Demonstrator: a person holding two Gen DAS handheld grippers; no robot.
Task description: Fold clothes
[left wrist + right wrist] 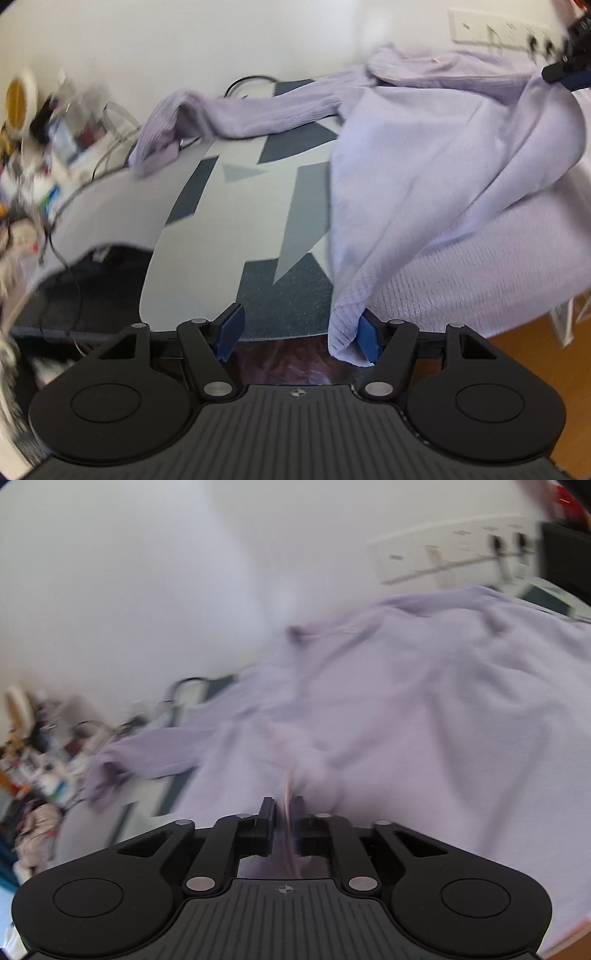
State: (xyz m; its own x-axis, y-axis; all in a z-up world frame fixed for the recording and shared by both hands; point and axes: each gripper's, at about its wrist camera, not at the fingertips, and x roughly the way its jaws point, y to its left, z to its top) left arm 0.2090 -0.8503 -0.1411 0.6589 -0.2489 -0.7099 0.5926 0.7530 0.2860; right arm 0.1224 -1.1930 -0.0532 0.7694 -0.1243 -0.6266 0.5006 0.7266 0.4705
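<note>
A lilac knit sweater [424,177] lies across a table with a grey and dark blue patterned mat [236,206]. One sleeve [236,114] stretches left toward the wall. My left gripper [300,330] is open at the table's near edge, and the ribbed hem corner [345,332] hangs against the inside of its right finger. My right gripper [283,808] is shut on a thin fold of the sweater [406,720]. It also shows at the upper right of the left wrist view, where the right gripper [565,70] holds the cloth lifted. The right wrist view is blurred.
Cluttered small items and cables [44,140] fill the table's left end by the white wall. A black cable [247,81] loops at the back. A wall socket strip [498,29] sits at the upper right. Wooden floor [546,369] shows on the lower right.
</note>
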